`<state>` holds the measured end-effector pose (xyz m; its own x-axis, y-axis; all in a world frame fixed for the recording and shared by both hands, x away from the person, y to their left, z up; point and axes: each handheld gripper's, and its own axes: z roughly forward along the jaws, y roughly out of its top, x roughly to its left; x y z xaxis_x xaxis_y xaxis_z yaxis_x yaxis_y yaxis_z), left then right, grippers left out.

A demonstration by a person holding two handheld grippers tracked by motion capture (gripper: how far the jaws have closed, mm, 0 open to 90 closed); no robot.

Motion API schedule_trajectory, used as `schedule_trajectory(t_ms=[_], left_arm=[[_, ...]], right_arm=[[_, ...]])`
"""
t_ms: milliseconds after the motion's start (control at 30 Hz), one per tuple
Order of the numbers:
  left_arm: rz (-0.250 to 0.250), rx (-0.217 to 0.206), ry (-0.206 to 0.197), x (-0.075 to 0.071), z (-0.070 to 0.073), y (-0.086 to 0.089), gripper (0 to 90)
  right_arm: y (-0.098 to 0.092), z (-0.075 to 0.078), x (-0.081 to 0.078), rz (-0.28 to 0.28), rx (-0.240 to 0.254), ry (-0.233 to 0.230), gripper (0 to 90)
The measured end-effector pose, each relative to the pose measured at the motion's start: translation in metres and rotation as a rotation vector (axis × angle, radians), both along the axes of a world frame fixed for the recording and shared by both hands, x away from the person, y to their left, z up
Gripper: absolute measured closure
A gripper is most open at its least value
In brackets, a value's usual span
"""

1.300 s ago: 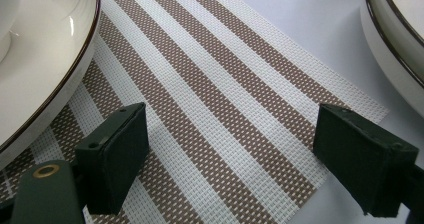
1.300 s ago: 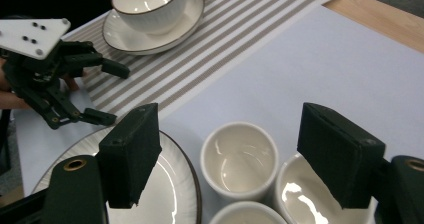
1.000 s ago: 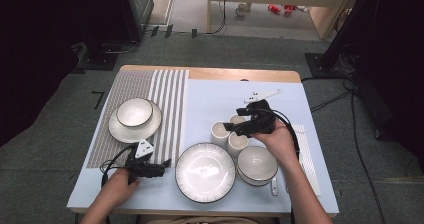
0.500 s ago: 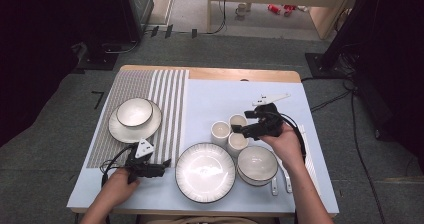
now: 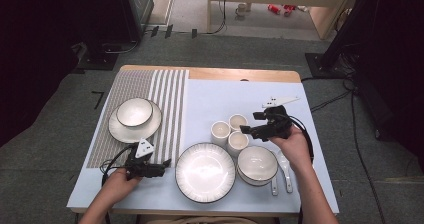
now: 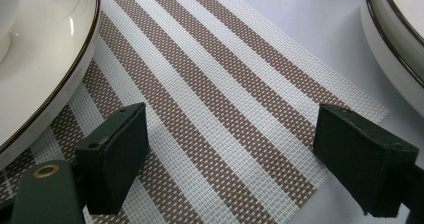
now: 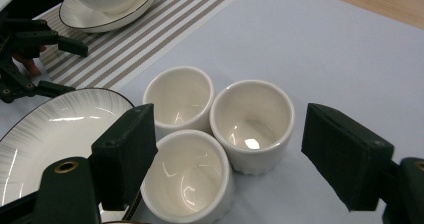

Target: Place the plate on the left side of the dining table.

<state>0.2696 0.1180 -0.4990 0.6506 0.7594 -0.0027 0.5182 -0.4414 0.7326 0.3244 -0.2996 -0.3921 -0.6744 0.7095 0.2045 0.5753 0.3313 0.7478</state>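
Cups: three white cups (image 5: 229,131) stand upright, mouths up, clustered and touching at mid-worktop, behind the large plate (image 5: 205,172).
Right gripper view: you see into the cups' glossy empty insides (image 7: 252,114); the high view gives just their rims.
Right gripper (image 5: 248,129): your fingers (image 7: 125,154) stand released, wide, just beside the cups, pointing left.
Left gripper (image 5: 161,168): fingers (image 6: 117,154) released, over the striped mat (image 6: 220,109), gripper lying level.

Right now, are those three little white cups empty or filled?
Empty. The right gripper view looks down into all three cups and shows bare, glossy white bottoms with no liquid.
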Motion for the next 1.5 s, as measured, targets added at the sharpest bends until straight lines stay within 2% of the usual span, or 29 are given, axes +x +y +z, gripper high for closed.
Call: schedule_trajectory(t_ms=[200,567,933,1267,1500], left_arm=[[0.000,0.006,0.000,0.000,0.000,0.000,14.5],[0.000,0.002,-0.002,0.000,0.000,0.000,14.5],[0.001,0.001,-0.001,0.000,0.000,0.000,14.5],[0.002,0.001,-0.001,0.000,0.000,0.000,14.5],[0.001,0.001,-0.001,0.000,0.000,0.000,14.5]], right_arm=[[-0.003,-0.004,-0.003,0.001,0.011,-0.013,21.6],[-0.015,-0.006,-0.008,-0.005,-0.006,-0.019,21.6],[-0.033,-0.018,-0.017,-0.036,-0.014,-0.017,21.5],[-0.042,-0.021,-0.021,-0.065,-0.019,-0.020,21.5],[-0.051,-0.024,-0.025,-0.089,-0.016,-0.004,21.9]])
